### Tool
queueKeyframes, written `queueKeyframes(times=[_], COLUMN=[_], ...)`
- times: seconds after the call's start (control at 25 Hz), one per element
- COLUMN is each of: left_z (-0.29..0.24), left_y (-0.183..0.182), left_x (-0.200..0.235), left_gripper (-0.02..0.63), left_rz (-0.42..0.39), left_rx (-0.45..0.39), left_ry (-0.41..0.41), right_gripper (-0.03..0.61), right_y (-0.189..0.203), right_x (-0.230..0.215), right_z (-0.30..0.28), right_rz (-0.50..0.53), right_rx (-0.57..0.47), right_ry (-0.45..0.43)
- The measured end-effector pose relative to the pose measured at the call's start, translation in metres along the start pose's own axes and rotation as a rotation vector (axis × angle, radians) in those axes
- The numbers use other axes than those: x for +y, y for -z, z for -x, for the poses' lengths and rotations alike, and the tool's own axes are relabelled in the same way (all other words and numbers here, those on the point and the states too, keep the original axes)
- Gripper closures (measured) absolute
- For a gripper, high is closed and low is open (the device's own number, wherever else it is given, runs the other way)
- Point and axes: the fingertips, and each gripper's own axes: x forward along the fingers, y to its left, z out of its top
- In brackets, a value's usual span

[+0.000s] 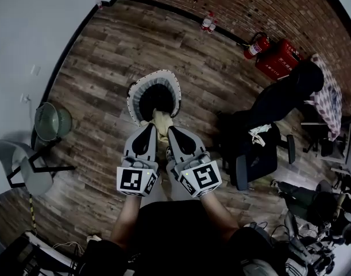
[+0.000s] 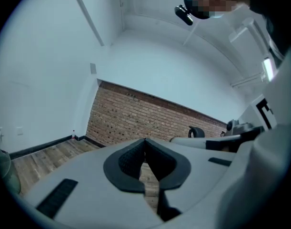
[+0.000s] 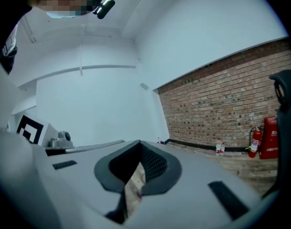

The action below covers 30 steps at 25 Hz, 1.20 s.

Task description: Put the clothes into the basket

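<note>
A round basket (image 1: 134,95) with a black-and-white patterned rim stands on the wood floor. Just in front of it and above the floor, a bunched beige cloth (image 1: 160,120) hangs between the tips of both grippers, which are held side by side. My left gripper (image 1: 153,129) is shut, and a beige strip shows low between its jaws (image 2: 146,174). My right gripper (image 1: 169,133) is shut on the same cloth, a pale patterned fold (image 3: 134,185) pinched between its pads. Both grippers point nearly level toward the brick wall.
A green bin (image 1: 51,121) and a grey chair (image 1: 24,167) stand at the left wall. A black office chair (image 1: 260,144) draped with clothes is at the right. A fire extinguisher (image 1: 255,46), a red box (image 1: 280,59) and bottles (image 1: 207,22) line the brick wall.
</note>
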Motion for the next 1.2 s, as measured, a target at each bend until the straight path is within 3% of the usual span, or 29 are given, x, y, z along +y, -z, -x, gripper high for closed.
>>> queueKeyframes(times=[0.48, 0.68, 0.96, 1.2], left_z=[0.033, 0.051, 0.075, 0.085], left_y=[-0.062, -0.089, -0.118, -0.132], left_x=[-0.041, -0.044, -0.032, -0.035], left_gripper=[0.6, 0.6, 0.6, 0.6], left_rz=[-0.058, -0.129, -0.176, -0.199], left_rx=[-0.088, -0.116, -0.177, -0.218], left_ry=[0.022, 0.021, -0.042, -0.019], right_gripper=[0.569, 0.569, 0.569, 0.569], right_y=[-0.081, -0.104, -0.122, -0.123], right_x=[0.027, 0.05, 0.076, 0.097], right_z=[0.019, 0.024, 0.029, 0.031], right_rz=[0.087, 0.131, 0.145, 0.145], right_rx=[-0.126, -0.166, -0.205, -0.216], right_ry=[-0.049, -0.117, -0.197, -0.222])
